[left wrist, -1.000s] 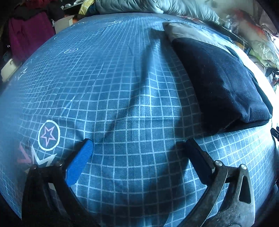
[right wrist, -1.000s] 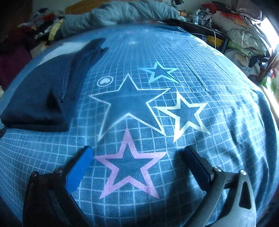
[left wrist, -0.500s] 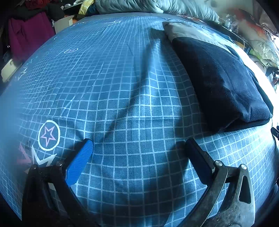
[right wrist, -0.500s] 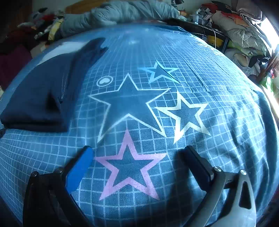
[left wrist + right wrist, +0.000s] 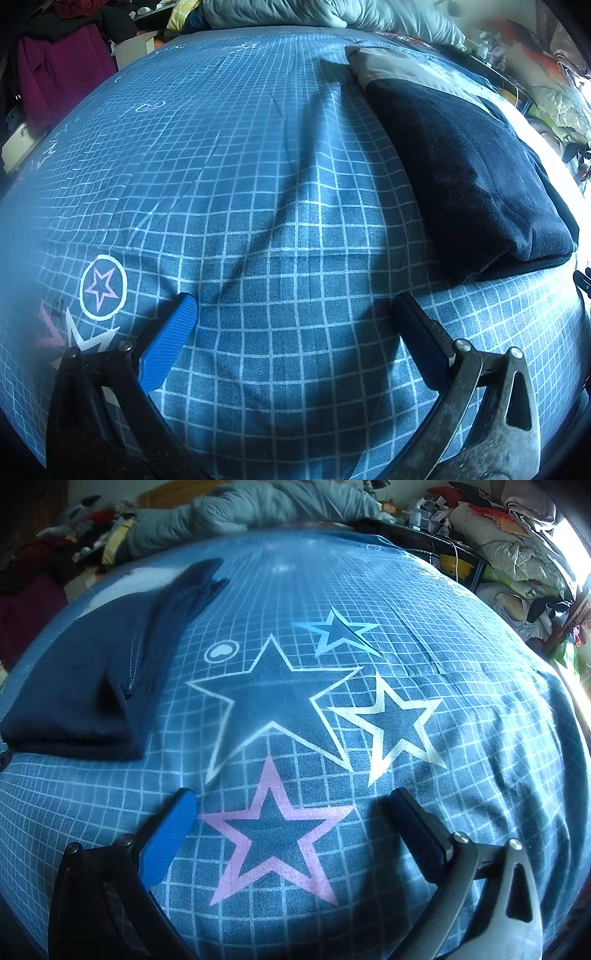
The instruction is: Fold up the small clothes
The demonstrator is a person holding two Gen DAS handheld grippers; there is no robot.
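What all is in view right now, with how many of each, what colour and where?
folded garment: one, dark navy, on the bedsheet between the two grippers' views.
bedsheet: one, blue with white grid and printed stars, covering the whole bed.
quilt: one, grey-blue, bunched along the far edge.
clothes pile: several, mixed pale colours, far right beyond the bed.
magenta garment: one, far left off the bed.
left hand-held gripper: one, blue pads, open, low over the sheet.
right hand-held gripper: one, blue pads, open, above the pink star.

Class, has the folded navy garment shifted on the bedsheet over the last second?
No. The navy garment keeps its place beside the large white star.
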